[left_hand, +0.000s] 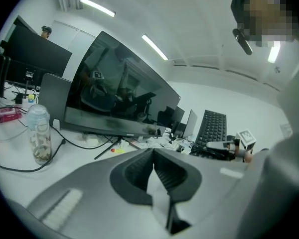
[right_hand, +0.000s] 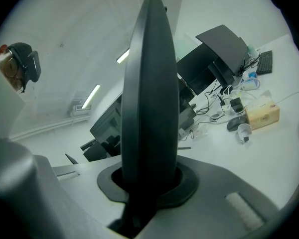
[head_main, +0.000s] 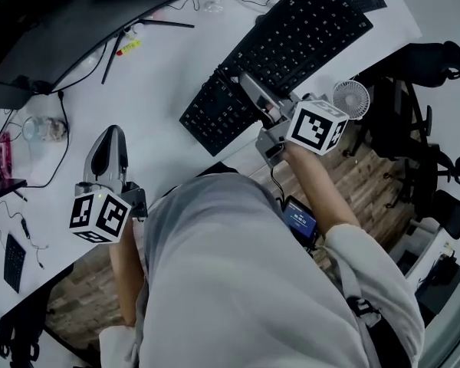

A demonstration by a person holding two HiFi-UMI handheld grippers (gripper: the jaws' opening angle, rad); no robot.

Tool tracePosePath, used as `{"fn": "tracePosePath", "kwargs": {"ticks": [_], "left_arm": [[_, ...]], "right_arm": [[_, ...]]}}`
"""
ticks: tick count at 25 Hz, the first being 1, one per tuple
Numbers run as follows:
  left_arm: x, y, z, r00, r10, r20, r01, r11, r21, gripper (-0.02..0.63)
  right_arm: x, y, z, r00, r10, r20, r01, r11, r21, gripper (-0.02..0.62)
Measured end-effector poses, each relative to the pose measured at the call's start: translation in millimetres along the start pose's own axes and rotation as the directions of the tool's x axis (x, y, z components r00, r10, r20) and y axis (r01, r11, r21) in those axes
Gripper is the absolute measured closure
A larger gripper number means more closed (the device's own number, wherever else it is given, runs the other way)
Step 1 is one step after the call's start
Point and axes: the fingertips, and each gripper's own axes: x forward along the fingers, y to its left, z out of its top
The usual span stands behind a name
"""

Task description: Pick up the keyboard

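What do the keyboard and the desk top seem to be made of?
The keyboard: probably plastic, matte black; its moulded keys in rows give little shine. The desk top: smooth, plain white, perhaps laminate; the core does not show.

Cool, even light falls from ceiling strip lights [left_hand: 97,6], and both gripper views bulge fisheye, with dark corners and blurred foregrounds.

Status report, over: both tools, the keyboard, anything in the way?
Right tool shut on keyboard, near edge. Left tool shut, empty. Small fan close beside right tool, not touching.
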Motion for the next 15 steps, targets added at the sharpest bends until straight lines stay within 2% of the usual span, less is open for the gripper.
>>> {"fn": "tracePosePath", "kwargs": {"ticks": [7,12,15], "left_arm": [[-1.3,-6.5,-6.0,1.0,0.02,-0.005,-0.02,0.999,0.034,0.606],[-9.8,-9.7,-20.2,0.999,0.035,0.002,-0.035,0.998,0.049,0.606],[-10.6,-5.9,-16.1,0.999,0.04,-0.001,-0.04,0.998,0.048,0.606]], "right_arm": [[-16.6,0.6,-2.1,1.0,-0.016,0.025,0.017,0.999,-0.036,0.528],[-33.9,0.6,-19.1,0.999,-0.045,0.031,0.048,0.993,-0.103,0.529],[-34.3,3.8,-20.8,0.998,-0.057,0.026,0.06,0.989,-0.132,0.528]]}}
